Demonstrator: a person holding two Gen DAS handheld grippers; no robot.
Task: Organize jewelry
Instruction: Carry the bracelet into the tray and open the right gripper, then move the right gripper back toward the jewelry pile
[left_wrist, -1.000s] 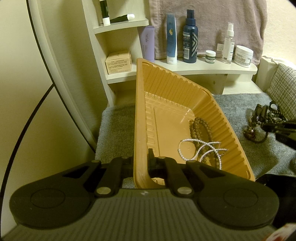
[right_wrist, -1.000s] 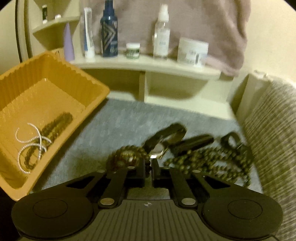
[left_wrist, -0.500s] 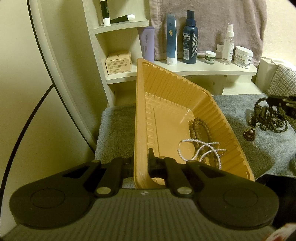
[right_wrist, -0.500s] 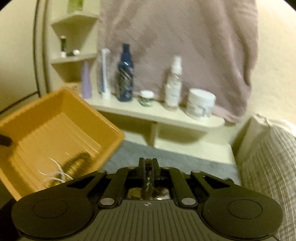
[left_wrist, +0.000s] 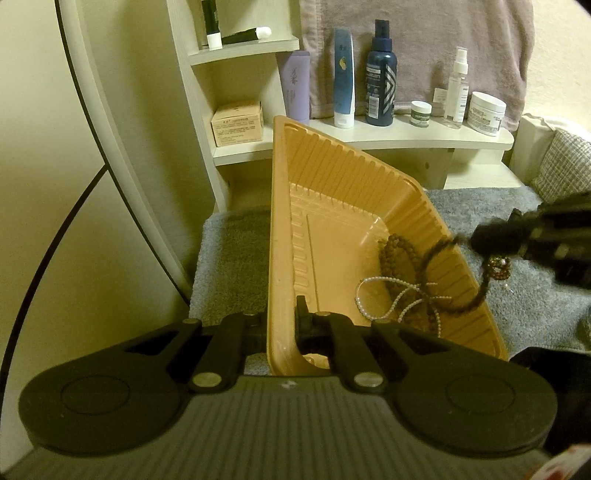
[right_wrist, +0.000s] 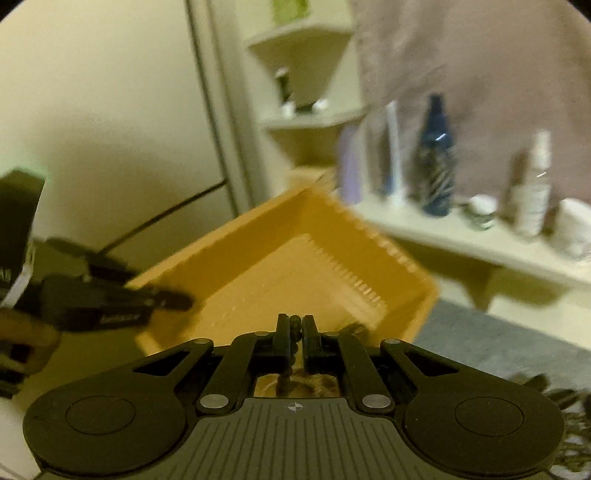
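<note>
My left gripper (left_wrist: 280, 325) is shut on the near wall of an orange plastic tray (left_wrist: 295, 206) and holds it tilted. In the tray lie a dark bead bracelet (left_wrist: 397, 254) and a white pearl strand (left_wrist: 384, 299). My right gripper (right_wrist: 294, 328) is shut on a dark beaded necklace (right_wrist: 294, 325). In the left wrist view the right gripper (left_wrist: 517, 236) is at the tray's right rim, and the necklace (left_wrist: 476, 295) hangs from it over the rim into the tray. The tray shows blurred in the right wrist view (right_wrist: 258, 266).
A cream shelf (left_wrist: 406, 134) behind the tray carries bottles, tubes and jars. A grey mat (left_wrist: 524, 291) lies under the tray. More dark bead jewelry (right_wrist: 565, 406) lies on the mat at the right. A checked cushion (left_wrist: 565, 162) is far right. A mirror edge (left_wrist: 122, 155) stands left.
My right gripper has lifted the dark necklace off the mat and swung left to the tray's rim. The left gripper and tray have stayed still.
</note>
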